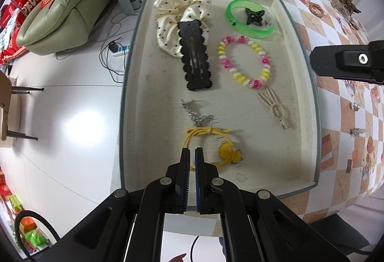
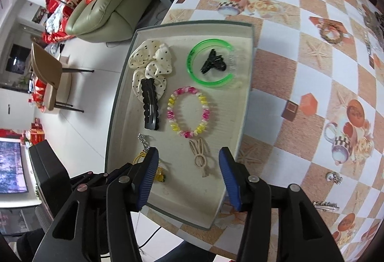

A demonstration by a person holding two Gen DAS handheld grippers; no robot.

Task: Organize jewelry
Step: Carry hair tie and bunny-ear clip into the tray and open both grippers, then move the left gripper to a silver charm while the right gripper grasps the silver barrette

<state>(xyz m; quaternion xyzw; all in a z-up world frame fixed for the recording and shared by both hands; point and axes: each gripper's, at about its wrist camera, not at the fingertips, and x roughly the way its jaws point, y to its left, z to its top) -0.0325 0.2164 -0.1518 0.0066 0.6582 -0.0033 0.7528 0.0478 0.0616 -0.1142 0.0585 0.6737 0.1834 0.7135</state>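
A cream tray (image 1: 144, 98) (image 2: 242, 103) on the table holds a dotted scrunchie (image 1: 172, 10), a black hair clip (image 1: 195, 58), a green bangle (image 1: 247, 19) with a black claw clip (image 1: 254, 17), a pink-yellow bead bracelet (image 1: 244, 62), a cream rabbit clip (image 1: 276, 108), a silver chain (image 1: 194, 113) and a yellow cord charm (image 1: 216, 149). My left gripper (image 1: 192, 151) is shut, its tips over the yellow cord; I cannot tell whether it pinches it. My right gripper (image 2: 189, 166) is open above the tray's near end, the rabbit clip (image 2: 200, 157) between its fingers.
The checked tablecloth (image 2: 300, 84) carries small silver pieces (image 2: 333, 176) (image 2: 326, 204) to the right of the tray, and more jewelry at the far right (image 1: 345, 7). The right gripper's body (image 1: 348, 62) shows in the left view. A sofa (image 1: 62, 12) and floor lie left.
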